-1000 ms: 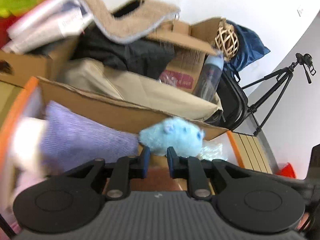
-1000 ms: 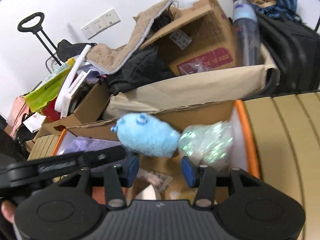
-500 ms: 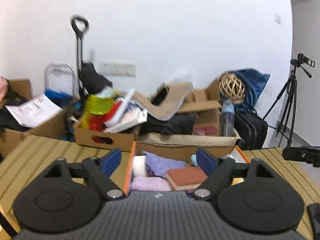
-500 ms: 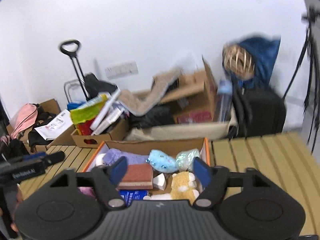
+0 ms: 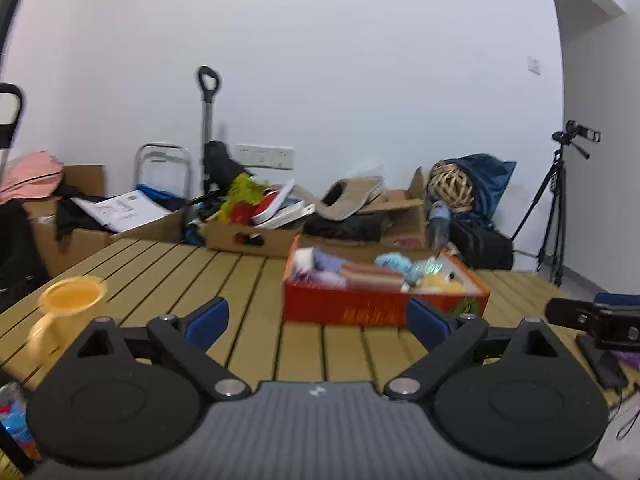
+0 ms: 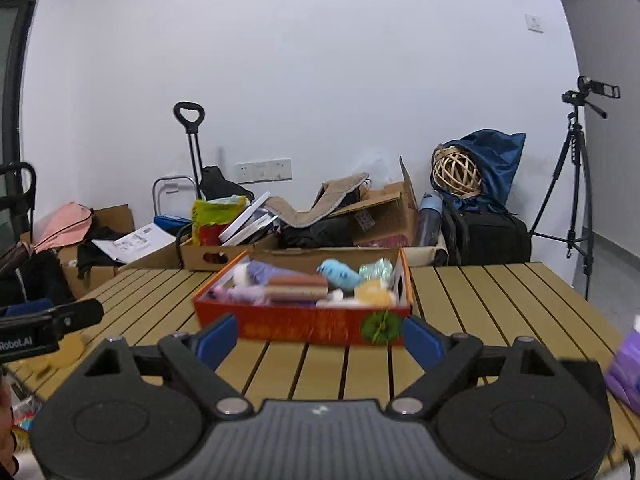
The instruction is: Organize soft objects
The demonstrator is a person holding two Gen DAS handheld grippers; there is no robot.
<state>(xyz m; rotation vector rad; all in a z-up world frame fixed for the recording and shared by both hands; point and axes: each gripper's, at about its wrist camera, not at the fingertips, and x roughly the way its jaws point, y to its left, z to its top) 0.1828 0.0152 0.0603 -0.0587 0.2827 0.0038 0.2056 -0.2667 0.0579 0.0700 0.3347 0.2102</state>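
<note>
A red cardboard box (image 6: pixel 304 326) stands on the slatted wooden table (image 6: pixel 480 300), filled with soft things: a light-blue plush (image 6: pixel 338 274), a purple cloth (image 6: pixel 260 270), a brown sponge-like pad (image 6: pixel 298 284) and a yellow plush (image 6: pixel 374 292). In the left wrist view the same box (image 5: pixel 384 308) sits ahead, slightly right. My left gripper (image 5: pixel 317 320) hovers over the table short of the box, its jaws opening with nothing between them. My right gripper (image 6: pixel 320 336) also hangs short of the box, jaws opening and empty.
A yellow mug (image 5: pixel 68 300) stands on the table at the left. A purple object (image 6: pixel 626 364) lies near the right edge. Behind the table sit cluttered cardboard boxes (image 6: pixel 224 254), a black bag (image 6: pixel 488 240) and a camera tripod (image 6: pixel 576 184).
Both grippers have drawn well back from the box, where they were close to the blue plush. Their jaws have spread wide. The blue plush now lies in the box.
</note>
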